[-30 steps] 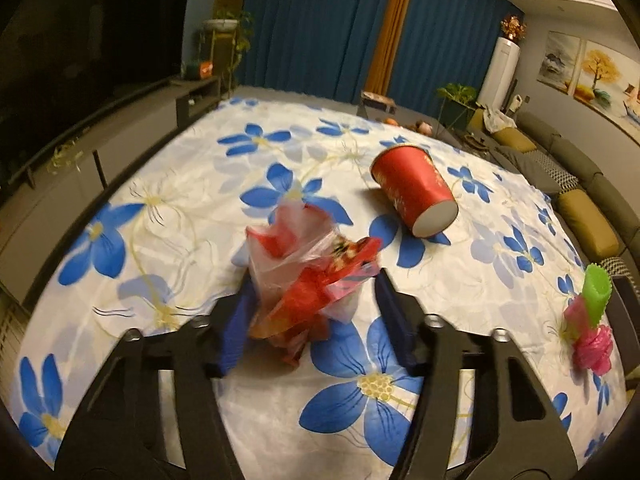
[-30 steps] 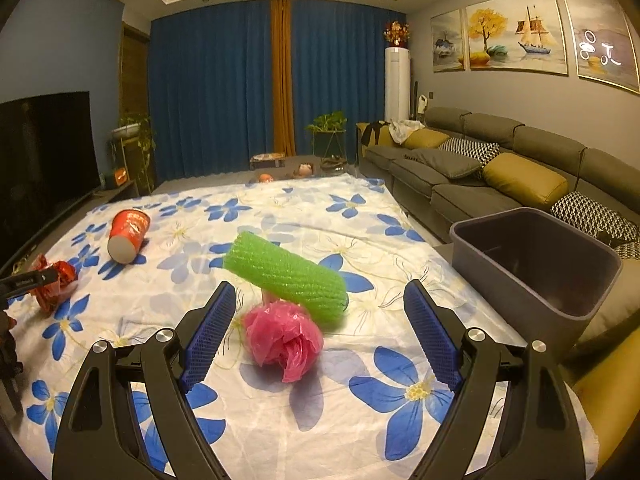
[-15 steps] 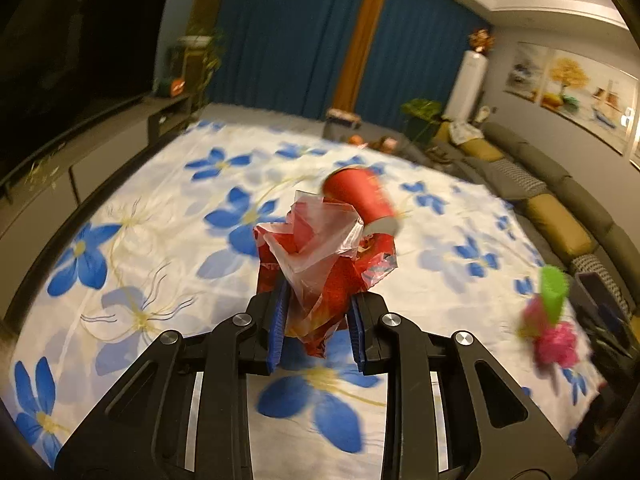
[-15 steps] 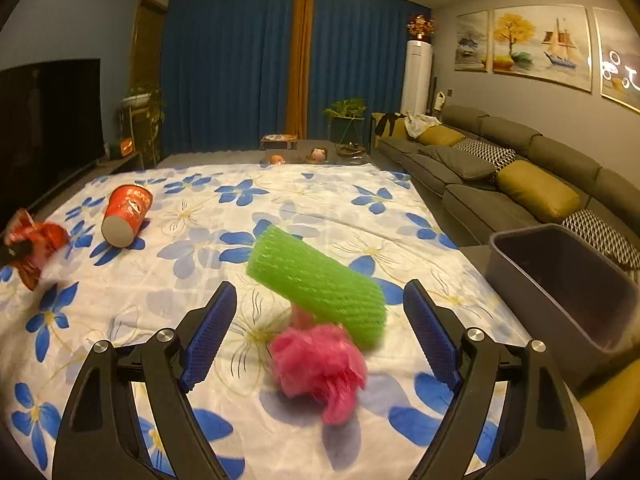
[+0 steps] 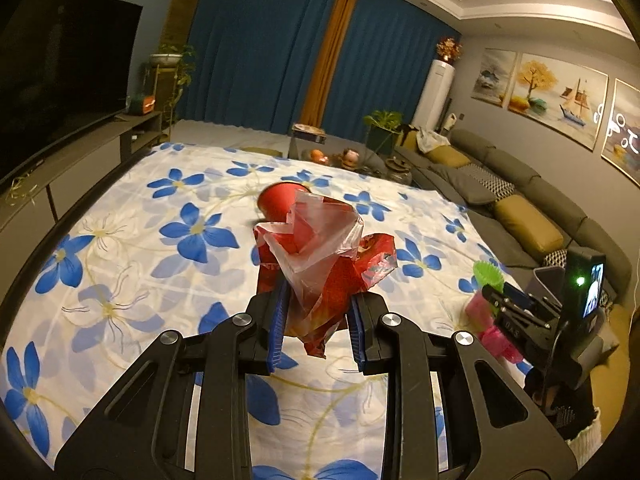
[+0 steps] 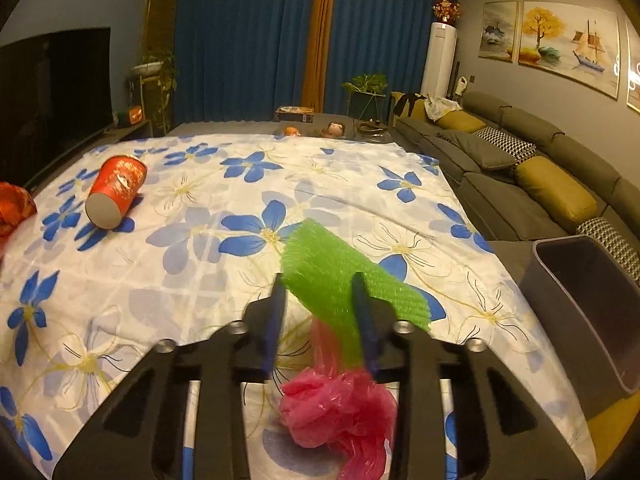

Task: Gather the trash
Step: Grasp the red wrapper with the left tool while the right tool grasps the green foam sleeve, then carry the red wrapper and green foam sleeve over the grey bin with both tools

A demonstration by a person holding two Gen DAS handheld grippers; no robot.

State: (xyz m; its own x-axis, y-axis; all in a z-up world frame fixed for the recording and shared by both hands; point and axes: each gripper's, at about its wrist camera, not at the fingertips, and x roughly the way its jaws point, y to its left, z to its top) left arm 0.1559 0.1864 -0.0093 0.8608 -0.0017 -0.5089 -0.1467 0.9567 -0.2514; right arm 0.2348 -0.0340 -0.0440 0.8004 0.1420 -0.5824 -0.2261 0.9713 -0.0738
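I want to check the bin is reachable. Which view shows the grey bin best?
The right wrist view: the grey bin shows its open mouth and near wall. In the left wrist view only a sliver shows behind the right gripper.

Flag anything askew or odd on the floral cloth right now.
The red paper cup lies tipped on its side, base toward the camera, uncollected. The green foam sleeve and pink bag sit bunched between the right gripper fingers.

Crumpled red wrapper (image 5: 320, 280) (lifted), green mesh roll (image 6: 344, 284), pink bag (image 6: 340, 412); red cup (image 6: 116, 192) toppled
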